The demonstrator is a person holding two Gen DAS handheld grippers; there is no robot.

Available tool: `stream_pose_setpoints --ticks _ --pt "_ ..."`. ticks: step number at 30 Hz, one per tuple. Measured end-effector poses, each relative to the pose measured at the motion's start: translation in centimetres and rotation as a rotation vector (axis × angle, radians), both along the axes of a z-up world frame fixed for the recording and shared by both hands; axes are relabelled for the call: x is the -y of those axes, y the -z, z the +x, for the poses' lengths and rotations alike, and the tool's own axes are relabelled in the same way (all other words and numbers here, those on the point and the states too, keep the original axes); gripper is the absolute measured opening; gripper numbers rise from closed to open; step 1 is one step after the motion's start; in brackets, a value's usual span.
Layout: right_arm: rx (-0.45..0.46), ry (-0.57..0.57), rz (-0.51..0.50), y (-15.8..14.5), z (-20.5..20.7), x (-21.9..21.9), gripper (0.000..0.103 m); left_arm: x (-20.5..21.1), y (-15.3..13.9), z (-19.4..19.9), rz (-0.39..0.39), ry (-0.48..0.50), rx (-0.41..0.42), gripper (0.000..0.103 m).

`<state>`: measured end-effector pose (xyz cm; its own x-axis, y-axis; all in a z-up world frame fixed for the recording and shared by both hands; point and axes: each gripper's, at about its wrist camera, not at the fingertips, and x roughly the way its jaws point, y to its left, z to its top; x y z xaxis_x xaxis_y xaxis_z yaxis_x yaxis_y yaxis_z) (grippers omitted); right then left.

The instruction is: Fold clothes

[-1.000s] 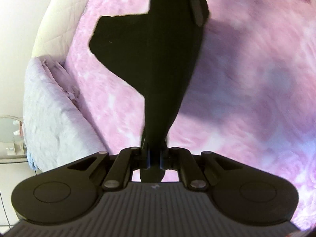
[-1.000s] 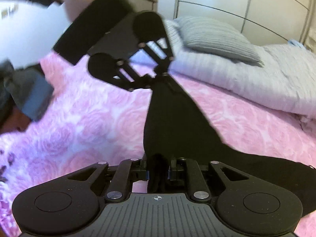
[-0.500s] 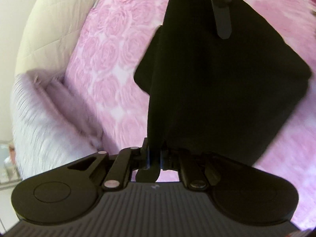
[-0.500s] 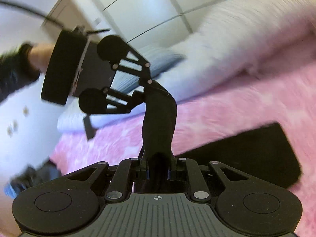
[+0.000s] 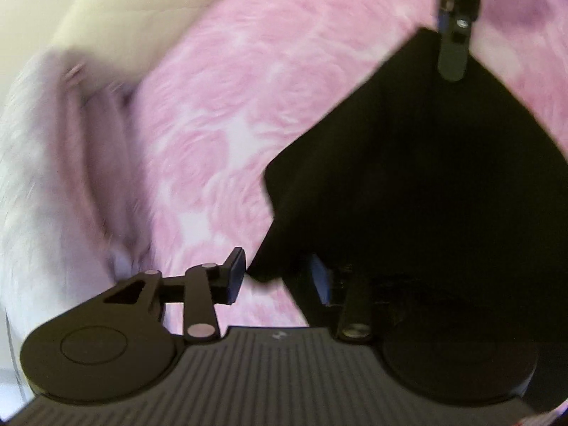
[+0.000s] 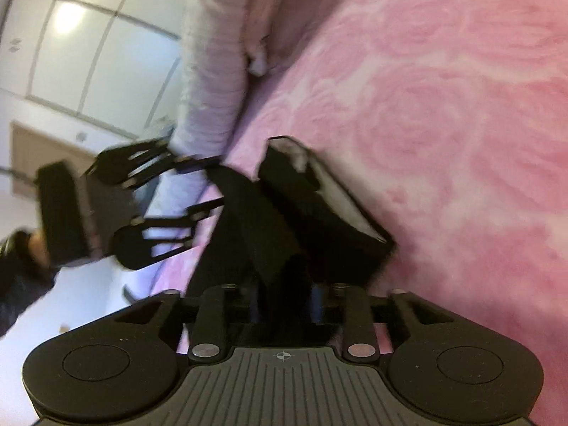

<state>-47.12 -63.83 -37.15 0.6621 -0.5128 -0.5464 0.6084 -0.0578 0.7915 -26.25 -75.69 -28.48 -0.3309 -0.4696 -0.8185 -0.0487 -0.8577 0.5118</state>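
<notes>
Two views, left wrist first: both pretty blurry
Left view, left gripper [image 5: 277, 277]: fingers spreading apart right now, left pad clear of the cloth, a corner of the black garment [image 5: 426, 184] hangs in the gap, not pinched
Left view, garment: mostly spread flat on the pink rose bedspread [image 5: 248, 88], off to the right
Left view, right gripper [image 5: 452, 46]: pokes down at the garment's top edge
Left view, extras: pale quilt [image 5: 53, 177] bunched on the left
Right view, right gripper [image 6: 284, 301]: fingers opening too, black garment [image 6: 319, 220] sits bunched between them, looks loose, no squeeze
Right view, left gripper [image 6: 209, 184]: fingers apart at the garment's far end, sleeve [image 6: 17, 273] behind
Right view, extras: bedspread [image 6: 461, 124], quilt [image 6: 213, 88]
</notes>
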Motion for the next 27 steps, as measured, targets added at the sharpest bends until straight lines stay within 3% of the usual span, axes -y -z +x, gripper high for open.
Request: stream_pose_setpoints --ticks 1,6,9,12,14,19,22,24,27 --pt "-0.011 0.033 0.011 -0.2 -0.3 -0.7 0.058 0.1 -0.7 1.0 0.023 -0.055 -0.034 0.038" --pt "-0.198 0.124 -0.046 -4.3 0.8 -3.2 0.058 1.1 -2.3 5.2 0.2 -0.284 -0.177 0.038" --pt "-0.402 0.193 -0.192 -8.1 3.3 -4.0 0.058 1.8 -1.5 5.4 0.328 -0.366 -0.267 0.036" --pt "-0.398 0.074 -0.353 -10.2 6.6 -3.1 0.058 3.0 0.2 3.7 0.431 -0.41 -0.345 0.036" --pt "-0.418 -0.044 -0.395 -9.6 8.6 -1.9 0.058 4.1 1.8 1.8 0.454 -0.426 -0.37 0.034" --pt "-0.496 -0.16 -0.28 -4.0 9.0 1.0 0.057 6.8 5.3 -1.6 0.496 -0.463 -0.418 0.04" --pt "-0.516 -0.176 -0.28 -2.9 8.2 0.4 0.057 7.6 5.7 -2.4 0.495 -0.478 -0.445 0.045" --pt "-0.511 -0.154 -0.292 -3.9 8.0 -0.3 0.057 7.8 5.7 -2.7 0.492 -0.467 -0.434 0.045" --pt "-0.509 -0.145 -0.28 -2.7 7.7 -1.0 0.057 8.0 5.8 -3.2 0.483 -0.443 -0.411 0.049"
